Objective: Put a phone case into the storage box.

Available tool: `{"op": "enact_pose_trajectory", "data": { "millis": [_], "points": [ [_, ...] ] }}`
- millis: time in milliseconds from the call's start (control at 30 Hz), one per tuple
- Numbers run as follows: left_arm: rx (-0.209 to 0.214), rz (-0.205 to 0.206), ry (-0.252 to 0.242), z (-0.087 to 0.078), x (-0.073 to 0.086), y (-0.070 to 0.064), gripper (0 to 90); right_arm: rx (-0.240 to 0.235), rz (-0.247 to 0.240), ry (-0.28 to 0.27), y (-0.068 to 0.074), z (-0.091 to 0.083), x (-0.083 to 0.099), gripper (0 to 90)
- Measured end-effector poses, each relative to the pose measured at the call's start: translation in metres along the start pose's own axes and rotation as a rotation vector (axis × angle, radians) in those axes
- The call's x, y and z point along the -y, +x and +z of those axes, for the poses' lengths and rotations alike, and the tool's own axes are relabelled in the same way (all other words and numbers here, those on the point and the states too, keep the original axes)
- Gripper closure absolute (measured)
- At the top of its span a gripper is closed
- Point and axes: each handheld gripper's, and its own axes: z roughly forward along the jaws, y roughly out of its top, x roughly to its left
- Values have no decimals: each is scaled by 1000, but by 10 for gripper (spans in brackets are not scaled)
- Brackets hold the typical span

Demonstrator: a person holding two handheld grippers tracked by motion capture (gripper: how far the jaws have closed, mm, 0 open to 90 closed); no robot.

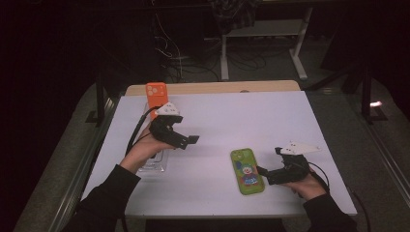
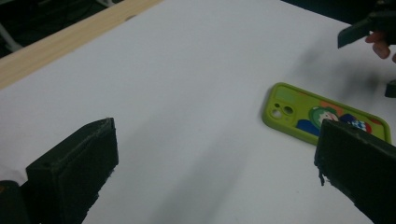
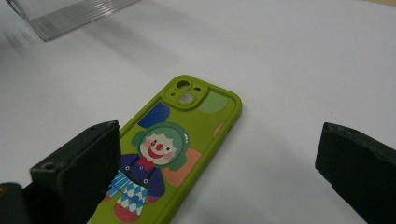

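The green phone case (image 1: 247, 171) is lying flat on the white table (image 1: 270, 121), camera cutout pointing away from the person, clown picture facing up. The right gripper (image 1: 265, 170) is sitting just beside its right edge with its fingers (image 3: 77, 170) spread wide and holding nothing. In the right gripper view the case is running under the left finger while the other finger is hanging well off to the side over bare table.

That offset looks like the main risk here. If the person is going for a pinch across the width from this spot, one finger is probably landing on top of the case instead of beside it, so closing would likely just shove it sideways or spin it on the smooth table. A flat, thin case like this is also tricky to get under, so the fingers could be scraping off the rim and popping it loose.

The left gripper (image 1: 192, 140) is hovering over the middle-left of the table, fingers wide apart and empty too. Just behind it sits an orange phone case (image 1: 156, 95), and a clear plastic tray (image 1: 153, 162) lies under the left forearm. A sleeve or the trailing cable could be nudging that tray if the arm swings in to help.
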Motion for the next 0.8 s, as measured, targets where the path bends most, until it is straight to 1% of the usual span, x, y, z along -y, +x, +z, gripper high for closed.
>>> {"op": "enact_pose_trajectory", "data": {
  "millis": [67, 133, 167, 200, 233, 267, 300, 333, 433, 467, 500, 533, 567, 600, 667, 700, 767, 800],
  "points": [
    [6, 7, 9, 3, 3, -6, 0, -2, -1, -1, 0, 0, 0, 0],
    [14, 28, 12, 7, 7, -13, 0, -3, -2, 0, 1, 0, 0, 0],
    [24, 25, 15, 10, 9, -17, 0, -3, -2, 1, 0, 0, 0, 0],
    [29, 32, 21, 11, 10, -19, 0, -4, -2, 2, 0, 0, 0, 0],
    [30, 39, 23, 14, 13, -24, 0, -3, -2, 1, 0, 0, 0, 0],
    [33, 36, 26, 15, 15, -28, 0, -5, -2, -2, 1, 0, 0, 0],
    [33, 53, 33, 17, 18, -30, 0, -5, 0, -2, 1, 0, 0, 0],
    [39, 61, 42, 19, 21, -32, 0, -7, -1, -1, 1, -1, -1, 0],
    [53, 68, 52, 24, 30, -41, 0, -10, -1, 9, 2, 0, -1, 0],
    [63, 66, 56, 25, 33, -45, 0, -11, -3, 11, 2, 0, -1, 0],
    [60, 79, 58, 27, 37, -48, 0, -14, -3, 14, 3, 0, -1, 0],
    [61, 72, 57, 28, 40, -51, 0, -16, -8, 14, 3, 0, -1, 0],
    [63, 88, 54, 29, 43, -52, 0, -16, -7, 17, 3, 0, -1, 0],
    [68, 73, 45, 31, 47, -55, 0, -15, -6, 19, 3, 0, -2, 0],
    [74, 82, 45, 34, 53, -58, 0, -17, -4, 20, 3, 0, -2, 0],
    [76, 92, 55, 35, 55, -59, 0, -21, 0, 24, 2, 0, -3, 0],
    [94, 83, 54, 37, 58, -62, 0, -25, -1, 31, 3, 0, -5, 0],
    [100, 96, 67, 38, 59, -63, 0, -32, 7, 39, 4, -1, -6, 0]
  ]
}}
